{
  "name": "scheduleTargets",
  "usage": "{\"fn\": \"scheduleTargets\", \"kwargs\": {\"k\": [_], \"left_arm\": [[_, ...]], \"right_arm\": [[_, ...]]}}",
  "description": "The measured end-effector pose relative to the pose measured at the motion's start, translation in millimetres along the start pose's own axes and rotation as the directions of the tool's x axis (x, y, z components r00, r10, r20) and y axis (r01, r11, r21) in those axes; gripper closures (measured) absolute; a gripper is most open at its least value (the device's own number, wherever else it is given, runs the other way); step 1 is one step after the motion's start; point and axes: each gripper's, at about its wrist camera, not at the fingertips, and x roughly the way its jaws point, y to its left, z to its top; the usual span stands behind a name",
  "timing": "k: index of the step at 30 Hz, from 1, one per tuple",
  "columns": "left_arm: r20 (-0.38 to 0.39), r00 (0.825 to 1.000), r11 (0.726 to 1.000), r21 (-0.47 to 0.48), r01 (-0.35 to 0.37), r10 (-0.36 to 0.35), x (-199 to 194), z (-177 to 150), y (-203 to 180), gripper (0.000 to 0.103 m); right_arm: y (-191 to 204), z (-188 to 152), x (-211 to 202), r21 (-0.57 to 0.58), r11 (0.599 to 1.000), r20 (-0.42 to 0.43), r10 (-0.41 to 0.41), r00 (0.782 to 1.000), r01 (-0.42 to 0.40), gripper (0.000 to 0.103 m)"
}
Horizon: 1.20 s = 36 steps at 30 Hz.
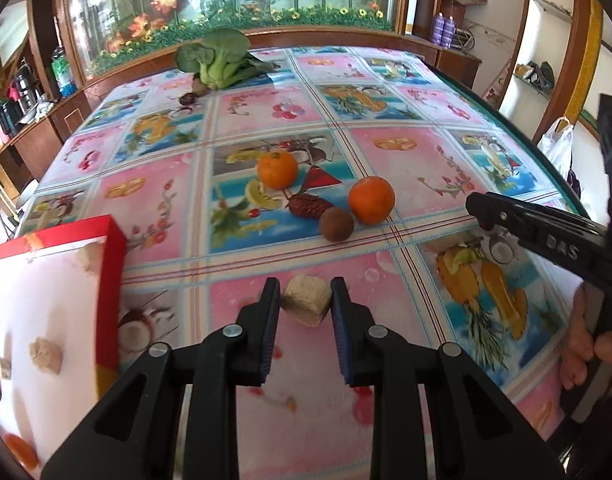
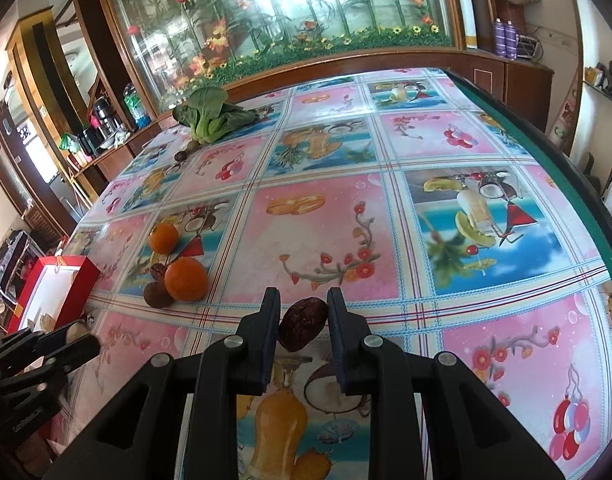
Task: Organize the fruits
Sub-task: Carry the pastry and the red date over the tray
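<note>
My left gripper [image 1: 306, 300] is shut on a beige cake-like cube [image 1: 306, 305], just right of the red box [image 1: 109, 280] with a white inside. My right gripper [image 2: 301, 316] is shut on a dark red date [image 2: 302, 323] above the table. It shows in the left wrist view [image 1: 482, 208] at the right. Two oranges [image 1: 277, 169] [image 1: 371, 199], another date [image 1: 309, 204] and a brown round fruit [image 1: 336, 223] lie mid-table. In the right wrist view they sit at the left: oranges [image 2: 163, 237] [image 2: 185, 279].
The box holds beige cubes [image 1: 45, 356] and an orange [image 1: 21, 450]. A bok choy [image 1: 215, 58] with small dark fruits [image 1: 189, 99] lies at the far edge. The table's green rim [image 2: 546, 152] runs on the right. Cabinets stand behind.
</note>
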Motion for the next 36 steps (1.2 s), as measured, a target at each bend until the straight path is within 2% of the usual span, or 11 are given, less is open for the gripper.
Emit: {"fn": "scheduleTargets", "kwargs": {"k": [5,11,14,16,23,28,36], "left_arm": [[0.056,0.998,1.0,-0.013,-0.026,0.026,-32.1,-12.4,9.6,0.076],[0.134,0.987,0.996,-0.03,-0.083,0.086,-74.5,-33.7,33.4,0.076],[0.147,0.981,0.991,-0.062,-0.117,0.125,-89.6,-45.9,55.8,0.076],[0.15,0.977,0.987,-0.085,-0.138,0.149,-95.5,-52.3,70.2,0.076],[0.134,0.953,0.949,-0.199,-0.243,0.272,-110.8,-74.5,135.7,0.076],[0.101,0.944,0.925,-0.256,-0.28,0.314,-107.5,-87.7,165.8,0.076],[0.067,0.945,0.918,-0.27,-0.291,0.319,-97.3,-97.7,179.2,0.076]], "right_arm": [[4.0,2.6,-11.3,-0.004,1.0,0.076,0.007,0.997,-0.007,0.08],[35.0,-1.6,-20.3,-0.008,0.994,0.119,0.109,0.987,-0.108,0.08],[69.2,-8.2,-15.2,-0.015,0.98,0.093,0.2,0.975,-0.2,0.081],[102.9,-12.5,-10.1,-0.034,0.96,0.061,0.281,0.958,-0.279,0.081],[207.6,-20.2,-1.9,-0.18,0.886,-0.038,0.428,0.903,-0.427,0.081],[261.2,-31.1,13.0,-0.265,0.85,-0.108,0.444,0.89,-0.456,0.081],[283.1,-58.4,35.9,-0.292,0.844,-0.197,0.408,0.891,-0.451,0.081]]}}
